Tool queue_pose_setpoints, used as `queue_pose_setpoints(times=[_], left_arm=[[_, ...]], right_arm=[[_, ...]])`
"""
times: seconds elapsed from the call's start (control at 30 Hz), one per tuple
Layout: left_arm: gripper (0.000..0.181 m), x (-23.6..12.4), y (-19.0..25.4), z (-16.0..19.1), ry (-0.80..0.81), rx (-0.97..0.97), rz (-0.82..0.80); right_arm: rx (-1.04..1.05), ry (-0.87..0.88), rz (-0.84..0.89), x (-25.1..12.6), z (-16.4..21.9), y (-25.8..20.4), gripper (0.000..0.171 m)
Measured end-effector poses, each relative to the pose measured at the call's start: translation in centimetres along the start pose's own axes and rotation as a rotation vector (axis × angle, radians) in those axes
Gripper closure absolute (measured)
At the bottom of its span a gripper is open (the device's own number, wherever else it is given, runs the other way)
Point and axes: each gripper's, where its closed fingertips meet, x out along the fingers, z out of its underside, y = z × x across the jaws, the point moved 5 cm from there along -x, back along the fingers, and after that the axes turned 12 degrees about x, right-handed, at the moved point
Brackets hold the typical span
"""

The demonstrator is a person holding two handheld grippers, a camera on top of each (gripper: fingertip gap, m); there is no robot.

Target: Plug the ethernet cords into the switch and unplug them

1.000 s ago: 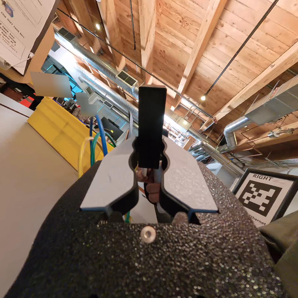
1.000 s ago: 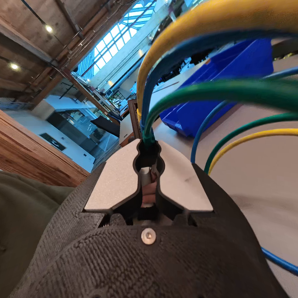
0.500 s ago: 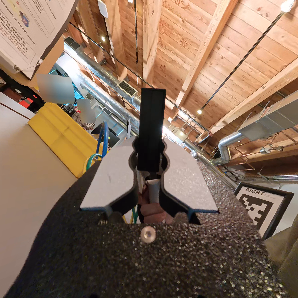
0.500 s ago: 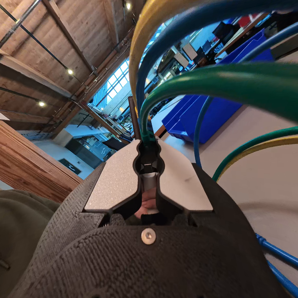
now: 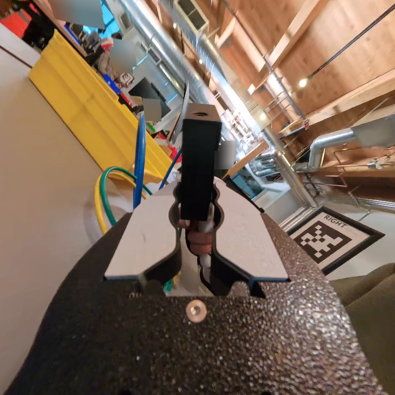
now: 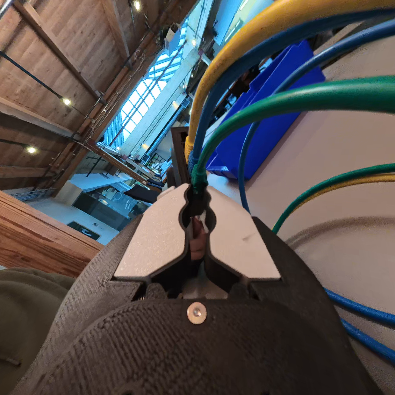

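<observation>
My left gripper (image 5: 195,192) is shut on the black box-shaped switch (image 5: 197,166) and holds it upright, so its narrow end points away from me. Blue (image 5: 139,160), green (image 5: 106,192) and yellow (image 5: 98,205) ethernet cords loop over the table to its left. In the right wrist view my right gripper (image 6: 197,192) is shut on the plug end of the green cord (image 6: 198,176), right at the switch (image 6: 178,145). The yellow cord (image 6: 213,70) and a blue cord (image 6: 213,102) sit in the ports just above it. The ports themselves are hidden.
A yellow bin (image 5: 85,106) stands at the table's far side in the left view, and a framed black-and-white marker board (image 5: 327,239) leans at the right. A blue bin (image 6: 267,136) sits on the beige table (image 6: 320,192). More blue cord (image 6: 363,316) lies near my right gripper.
Both views have tilted: the left gripper with the switch has tipped down, so more table and cord loops show. The right gripper has stayed shut on the green plug at the switch.
</observation>
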Motion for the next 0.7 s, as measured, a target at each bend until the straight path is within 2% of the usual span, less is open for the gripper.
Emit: queue_pose_setpoints(times=[0.13, 0.23, 0.47, 0.57, 0.7], left_arm=[[0.154, 0.5, 0.1, 0.9, -0.108, -0.034, 0.002], [0.155, 0.5, -0.6, 1.1, -0.03, -0.098, -0.057], [0.154, 0.7, -1.2, 1.7, 0.006, -0.296, -0.059], [0.154, 0.5, -1.6, 2.0, 0.025, -0.398, -0.034], [0.154, 0.2, -1.9, 2.1, -0.003, -0.382, -0.026]], right_arm=[[0.01, -0.009, 0.012, 0.8, 0.8, 0.1, 0.163], [0.042, 0.017, 0.048, 1.1, 0.8, 0.8, 0.163], [0.118, 0.116, 0.11, 1.0, 0.9, 1.4, 0.163], [0.207, 0.167, 0.069, 1.2, 1.3, 1.7, 0.163], [0.228, 0.179, 0.081, 1.2, 1.5, 1.9, 0.163]])
